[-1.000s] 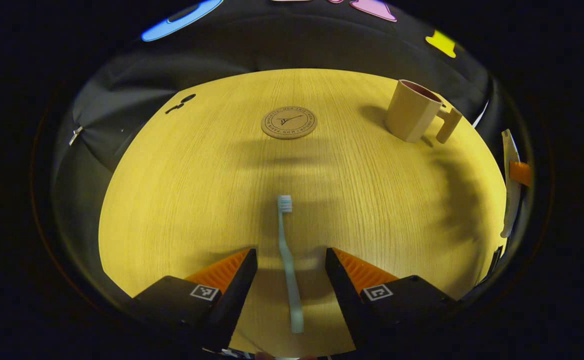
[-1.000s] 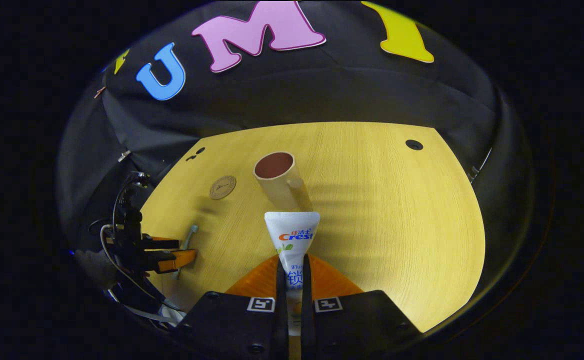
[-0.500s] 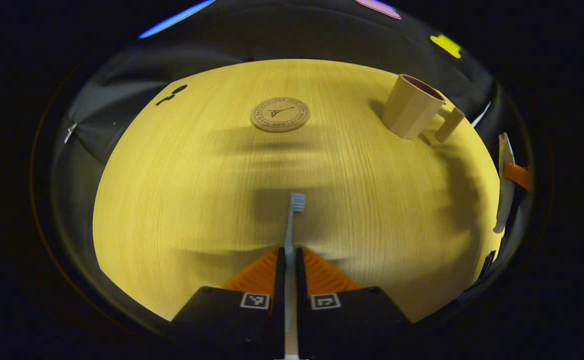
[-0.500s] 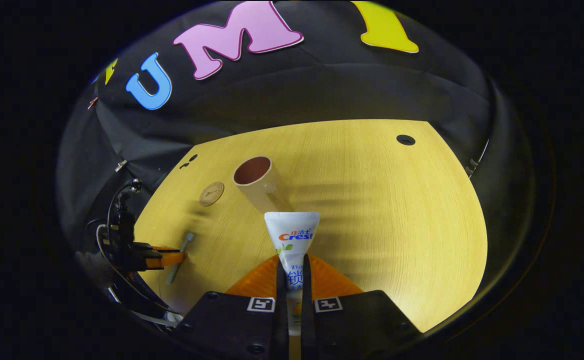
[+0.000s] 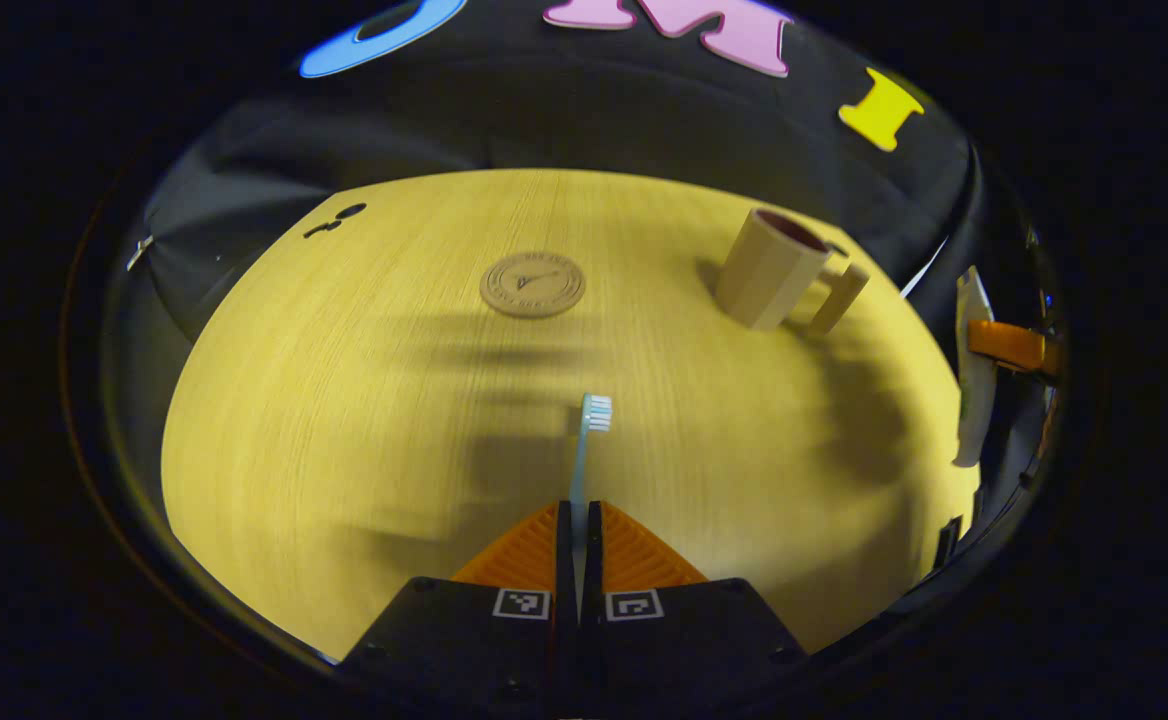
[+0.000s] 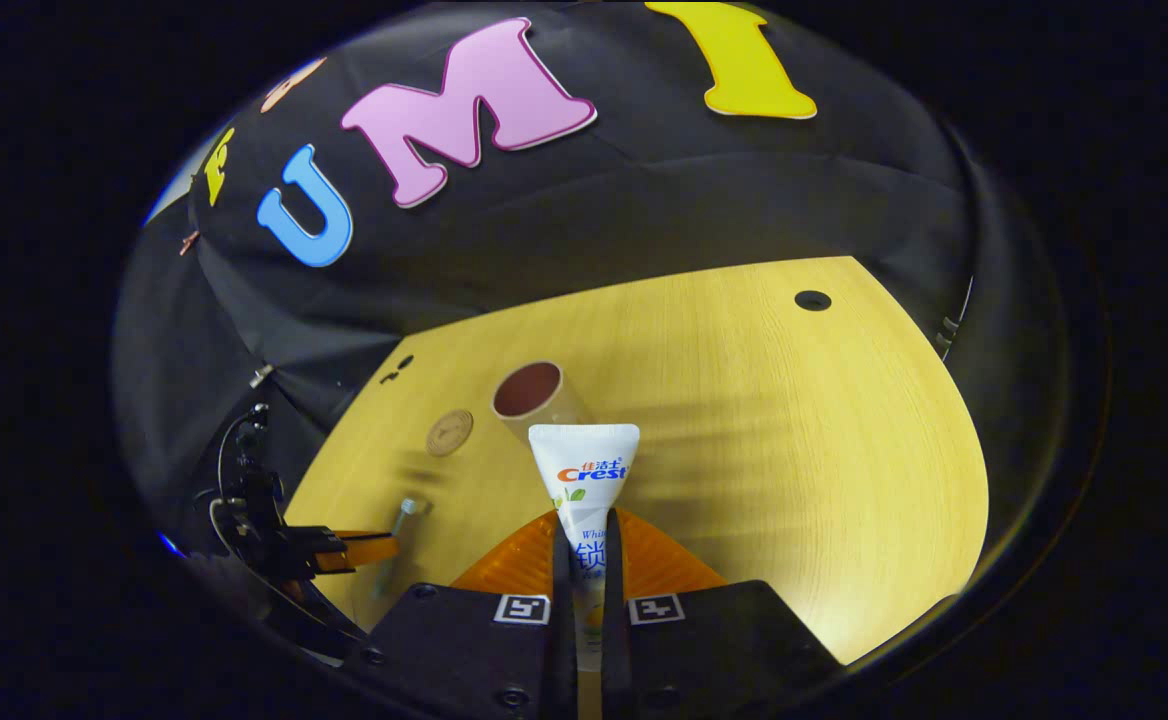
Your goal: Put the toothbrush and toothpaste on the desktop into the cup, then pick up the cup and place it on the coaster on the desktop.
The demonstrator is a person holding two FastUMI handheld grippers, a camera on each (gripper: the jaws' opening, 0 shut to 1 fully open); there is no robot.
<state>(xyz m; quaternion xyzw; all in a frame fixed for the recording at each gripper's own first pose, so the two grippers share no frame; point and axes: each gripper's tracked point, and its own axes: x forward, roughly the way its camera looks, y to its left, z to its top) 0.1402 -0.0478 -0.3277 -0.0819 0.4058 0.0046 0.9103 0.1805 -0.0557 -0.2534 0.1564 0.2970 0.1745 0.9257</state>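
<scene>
The toothbrush (image 5: 584, 450) is held by the left gripper (image 5: 578, 520), its fingers closed tight on the handle so that the bristle head stands out ahead of them, above the bench (image 5: 344, 400). The toothpaste tube (image 6: 584, 480) is clamped the same way by the right gripper (image 6: 584, 545), fingers pressed flat on its lower body, the crimped end pointing forward. Both items are carried clear of the bench; neither has yet been put into the cup (image 5: 769, 268).

The cup is taken as the landmark. It stands upright, its handle (image 5: 837, 298) on the side turned away from the coaster (image 5: 532, 284), which lies flat some way off from it. The toothbrush is held well short of the cup, on the coaster's side; in the right gripper view the cup's mouth (image 6: 532, 390) is seen just beyond the tube's tip.

Trouble is to be expected at the rim. The cup looks light and its mouth narrow: if both items are brought in together, or the tube's wide crimp is caught on the rim, the cup could be tipped or shoved. A long toothbrush let go too high may bounce out or lean and pull the cup over.

On the tube, "Crest" can be read, with Chinese characters above and below it; the smaller print is not legible. A ring of lettering on the coaster is too small to be made out.
</scene>
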